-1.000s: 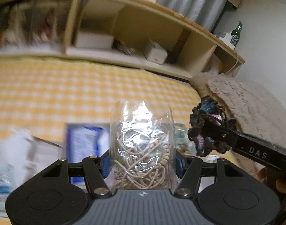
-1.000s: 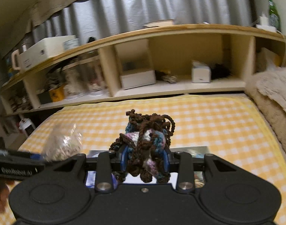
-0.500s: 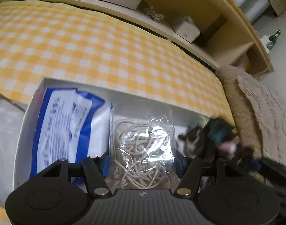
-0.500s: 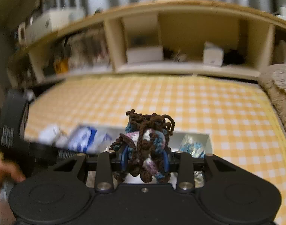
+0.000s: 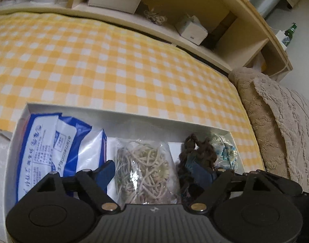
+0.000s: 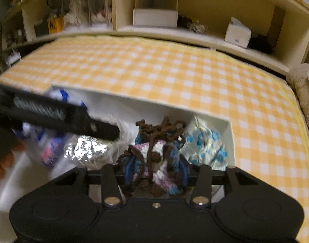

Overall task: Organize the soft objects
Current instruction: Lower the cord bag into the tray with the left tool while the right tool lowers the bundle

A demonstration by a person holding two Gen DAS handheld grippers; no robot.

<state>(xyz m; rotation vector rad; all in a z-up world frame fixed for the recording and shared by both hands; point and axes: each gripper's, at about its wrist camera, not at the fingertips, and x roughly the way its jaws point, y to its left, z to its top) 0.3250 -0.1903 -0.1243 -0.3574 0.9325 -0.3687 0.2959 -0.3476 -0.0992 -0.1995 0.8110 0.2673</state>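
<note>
Two tools worked over one white box [image 5: 122, 111] that lay on a yellow checked bed cover [image 5: 114, 64], in the lower half of both frames.

The left tool [image 5: 160, 174] stood open; its jaws had just been opening. The clear bag of beige cord [image 5: 144, 168] lay between its blue pads, which no longer pressed on it. The bag rested in the middle of the box.

The right tool [image 6: 154, 168] had also just been opening its jaws. The brown, blue and pink crocheted bundle [image 6: 156, 151] sat between the fingers, low in the box; whether the pads still pressed on it could not be told.

Surroundings:
- A blue-and-white packet [image 5: 53, 141] filled the left of the box, just beside the bag.
- A pale blue wrapped item [image 6: 205, 145] occupied the right corner, crowding the bundle.
- A wooden shelf [image 5: 225, 46] ran across the upper frame.
- A beige textured blanket [image 5: 286, 125] lay at the right edge.
</note>
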